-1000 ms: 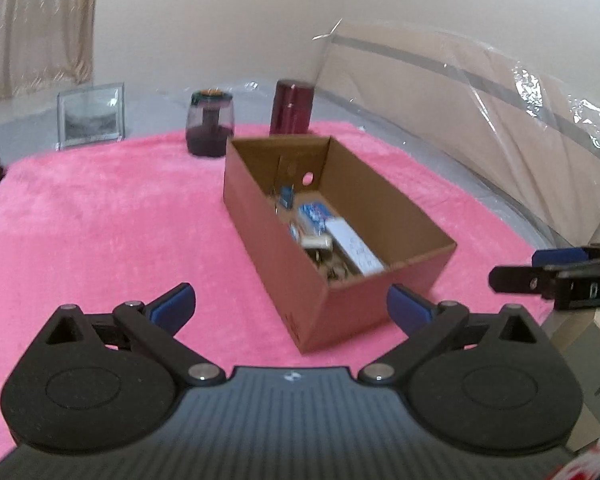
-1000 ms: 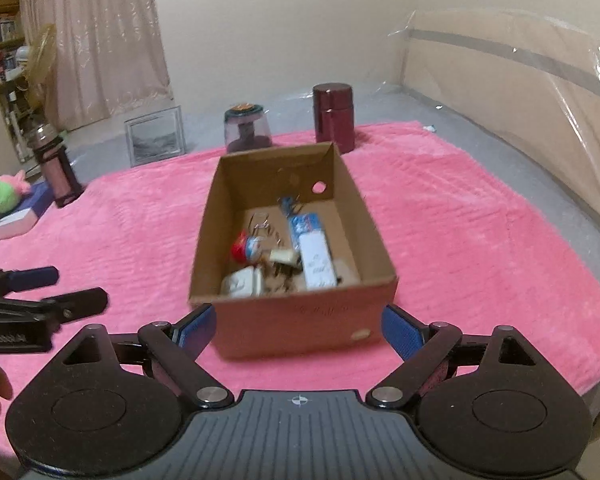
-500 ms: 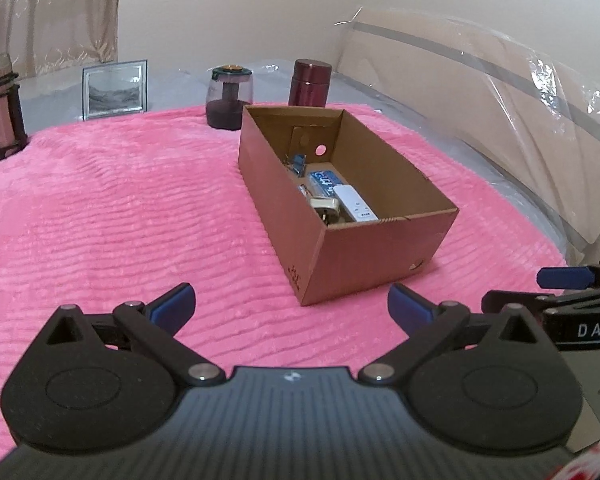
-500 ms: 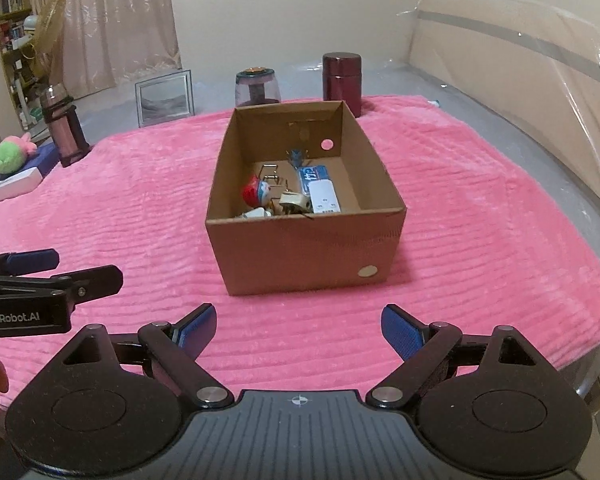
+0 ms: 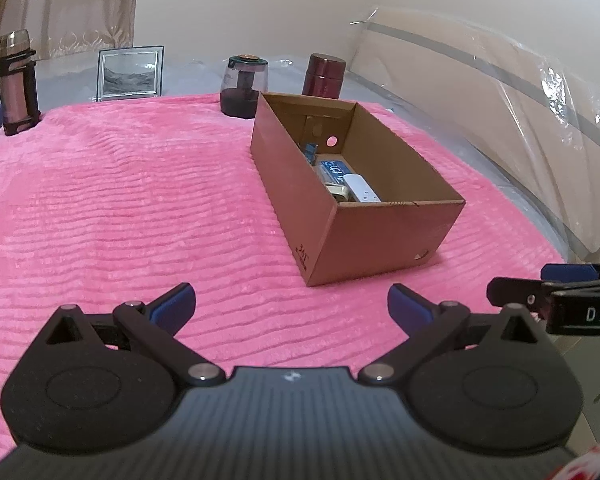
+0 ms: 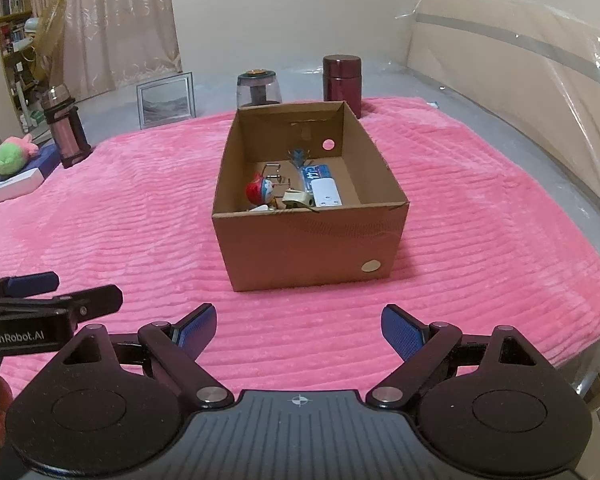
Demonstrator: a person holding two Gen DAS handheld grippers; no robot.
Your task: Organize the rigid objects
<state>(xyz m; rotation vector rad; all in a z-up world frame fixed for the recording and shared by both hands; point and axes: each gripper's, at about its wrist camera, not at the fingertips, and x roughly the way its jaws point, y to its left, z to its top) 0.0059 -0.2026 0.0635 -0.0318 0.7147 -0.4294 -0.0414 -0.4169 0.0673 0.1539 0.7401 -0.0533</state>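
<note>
Small rigid objects (image 6: pixel 296 190) lying gathered inside the open cardboard box (image 6: pixel 312 248) in the middle of the pink blanket (image 6: pixel 140 220), none loose around it. Left tool (image 5: pixel 290 304) and right tool (image 6: pixel 298 328) both spread wide, gripping nothing, held low and back from the box, probably keeping clear.

Your box (image 6: pixel 308 240) sits on the blanket (image 6: pixel 120 216) ahead of you, small items (image 6: pixel 296 192) inside. Behind it stand a jar (image 6: pixel 259 90) and a canister (image 6: pixel 342 80); a picture frame (image 6: pixel 166 100) and flask (image 6: pixel 65 128) stand off to the left.
</note>
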